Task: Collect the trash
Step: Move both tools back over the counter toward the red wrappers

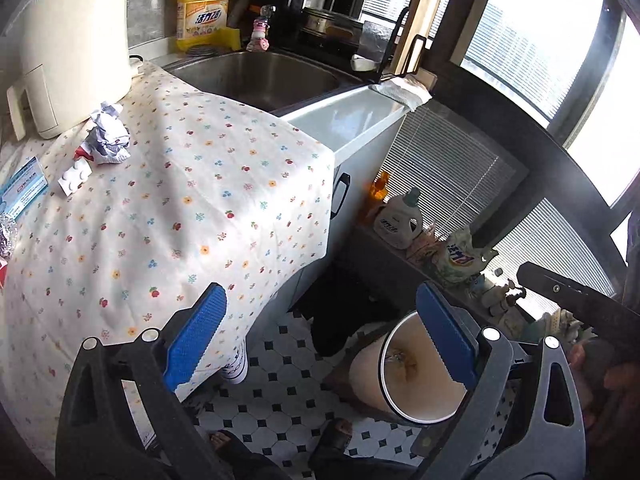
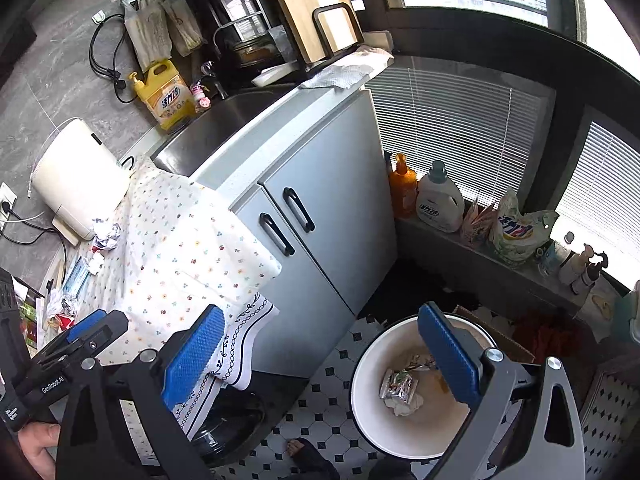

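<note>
Hovering both grippers, left gripper [image 1: 320, 344] and right gripper [image 2: 320, 356] with fingers apart and empty, I am eyeing the crumpled paper [image 1: 107, 136] at ten o'clock: light, soft, pinchable anywhere.

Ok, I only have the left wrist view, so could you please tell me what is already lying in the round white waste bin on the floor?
Observer: The right wrist view looks straight down into the round white waste bin. A crumpled silver foil wrapper lies on white tissue.
Operator: Thank you. Is the right claw carrying anything?
Observer: No, the right claw is open, with nothing between its blue pads.
Operator: Are the cabinet doors beside the bin shut?
Observer: Yes, both doors of the grey cabinet are shut.
</note>
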